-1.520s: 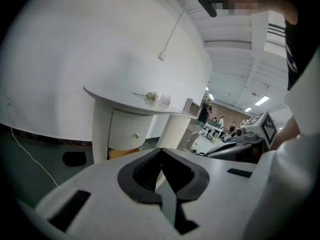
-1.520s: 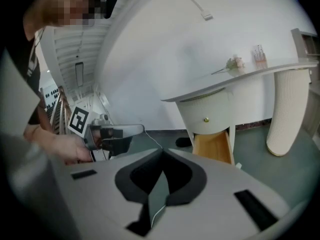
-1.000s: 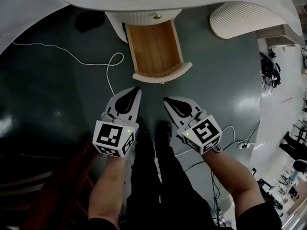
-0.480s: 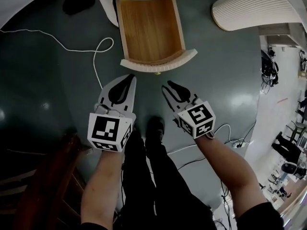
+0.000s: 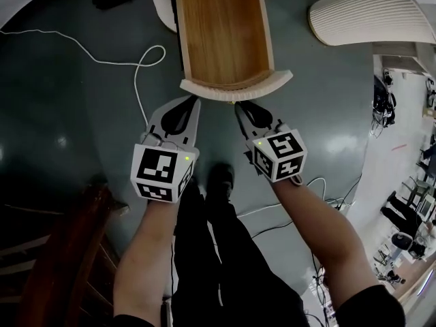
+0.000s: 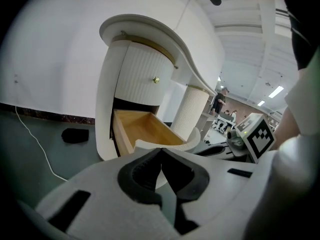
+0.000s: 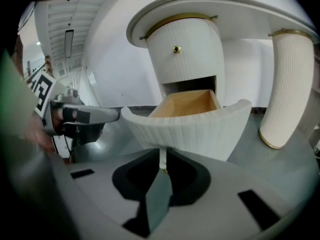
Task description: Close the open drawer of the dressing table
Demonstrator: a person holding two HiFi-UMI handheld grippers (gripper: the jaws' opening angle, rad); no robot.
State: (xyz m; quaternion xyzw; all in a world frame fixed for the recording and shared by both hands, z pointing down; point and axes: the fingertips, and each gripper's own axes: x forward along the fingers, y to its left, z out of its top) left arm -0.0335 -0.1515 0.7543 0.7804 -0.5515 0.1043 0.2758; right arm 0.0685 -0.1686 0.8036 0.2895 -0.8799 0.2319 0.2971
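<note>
Your right gripper [image 5: 240, 106] has just been closing, a narrow gap left at the small gold knob [image 7: 164, 170] of the open white-fronted wooden drawer [image 5: 221, 33], which stands pulled out of the white ribbed dressing table [image 6: 142, 69]; your left gripper [image 5: 196, 101] is closed empty beside it.

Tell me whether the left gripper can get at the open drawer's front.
Probably yes: the left gripper, jaws together, sits close before the drawer front, and nothing stands between them.

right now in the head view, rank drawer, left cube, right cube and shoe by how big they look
1. drawer
2. left cube
3. right cube, only slightly smaller; that may be nearness or tilt, so treat the two cubes as near equal
4. shoe
</note>
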